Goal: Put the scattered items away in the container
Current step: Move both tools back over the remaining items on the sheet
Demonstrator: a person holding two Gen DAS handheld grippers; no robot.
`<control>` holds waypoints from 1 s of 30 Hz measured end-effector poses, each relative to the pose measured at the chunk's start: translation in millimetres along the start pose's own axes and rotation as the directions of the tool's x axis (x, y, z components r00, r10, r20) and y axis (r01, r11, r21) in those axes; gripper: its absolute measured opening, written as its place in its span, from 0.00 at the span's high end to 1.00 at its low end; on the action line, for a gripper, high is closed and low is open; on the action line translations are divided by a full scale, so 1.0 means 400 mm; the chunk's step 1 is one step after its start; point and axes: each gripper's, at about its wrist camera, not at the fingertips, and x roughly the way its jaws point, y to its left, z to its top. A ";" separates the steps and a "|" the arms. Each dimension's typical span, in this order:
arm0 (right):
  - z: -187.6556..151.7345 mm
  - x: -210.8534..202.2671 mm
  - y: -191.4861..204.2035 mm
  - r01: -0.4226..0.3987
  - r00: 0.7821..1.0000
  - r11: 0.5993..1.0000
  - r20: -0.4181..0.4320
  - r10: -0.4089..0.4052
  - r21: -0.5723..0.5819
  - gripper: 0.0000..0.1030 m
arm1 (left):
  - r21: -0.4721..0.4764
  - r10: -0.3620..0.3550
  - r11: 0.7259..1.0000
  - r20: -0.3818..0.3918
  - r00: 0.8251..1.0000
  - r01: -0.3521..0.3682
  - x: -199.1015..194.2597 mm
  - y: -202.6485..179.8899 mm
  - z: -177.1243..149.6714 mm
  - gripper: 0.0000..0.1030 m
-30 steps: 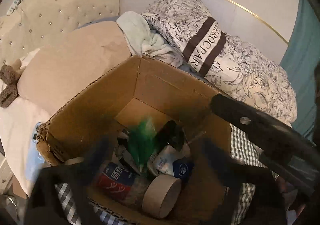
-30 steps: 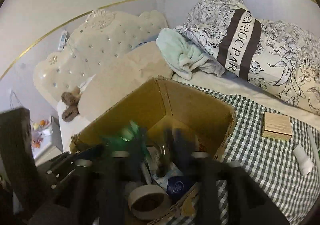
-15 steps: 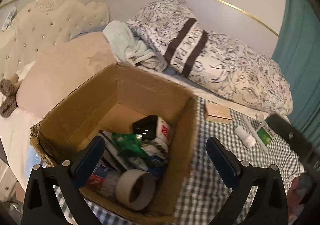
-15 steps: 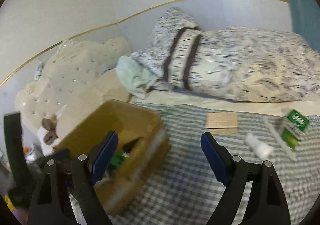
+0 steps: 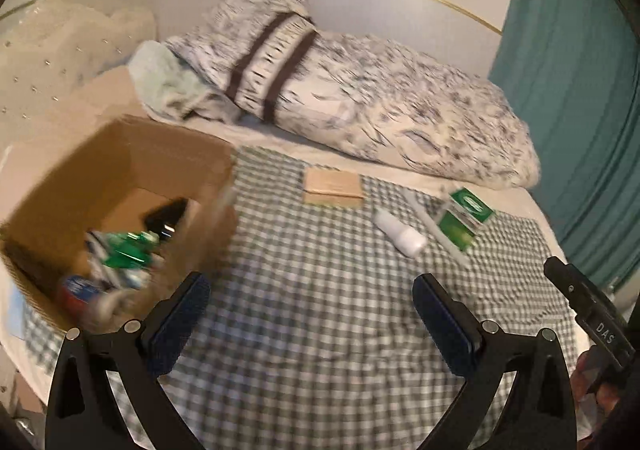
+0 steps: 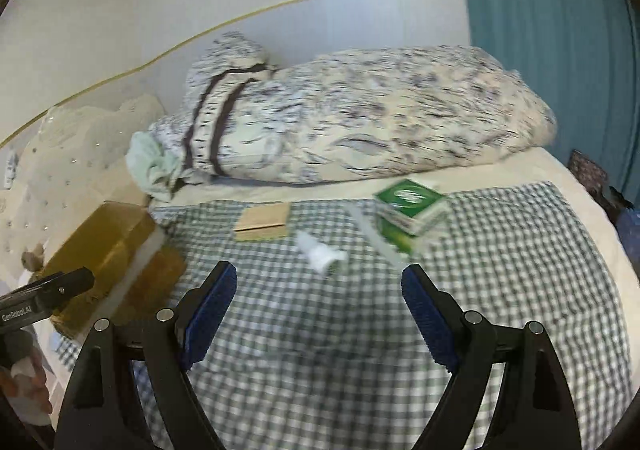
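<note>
An open cardboard box (image 5: 120,166) (image 6: 104,246) sits at the left of a checked cloth (image 5: 320,310) (image 6: 360,330) on a bed, holding several items, a green packet (image 5: 126,250) among them. On the cloth lie a flat wooden block (image 5: 333,187) (image 6: 263,225), a small white bottle (image 5: 400,232) (image 6: 320,253), a white stick (image 5: 434,228) (image 6: 374,236) and a green box (image 5: 464,218) (image 6: 412,210). My left gripper (image 5: 311,300) is open and empty, over the cloth just right of the cardboard box. My right gripper (image 6: 319,288) is open and empty too, short of the bottle.
A rolled patterned duvet (image 5: 360,106) (image 6: 360,122) and a pale green towel (image 5: 168,86) lie behind the cloth. A padded headboard (image 5: 48,50) stands at the left, a teal curtain (image 5: 572,90) at the right. The right hand's tool (image 5: 592,314) shows at the left wrist view's edge.
Both grippers have swung right, away from over the cardboard box and out over the checked cloth. The green packet now lies in the box. The loose items have come into view.
</note>
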 end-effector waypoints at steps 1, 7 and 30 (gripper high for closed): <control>0.000 0.002 -0.019 0.011 1.000 1.000 -0.003 -0.011 -0.002 0.17 | -0.002 -0.010 1.000 -0.014 1.000 0.010 0.013 -0.017 -0.006 0.00; -0.013 0.054 -0.113 0.063 0.998 0.997 -0.035 -0.061 0.039 0.17 | 0.045 -0.010 0.999 -0.104 0.995 0.015 0.122 -0.101 -0.023 0.00; -0.051 0.452 -0.199 0.106 0.974 0.992 -0.195 -0.117 -0.068 0.18 | -0.028 -0.089 0.996 -0.317 0.944 0.084 0.656 -0.293 0.090 0.00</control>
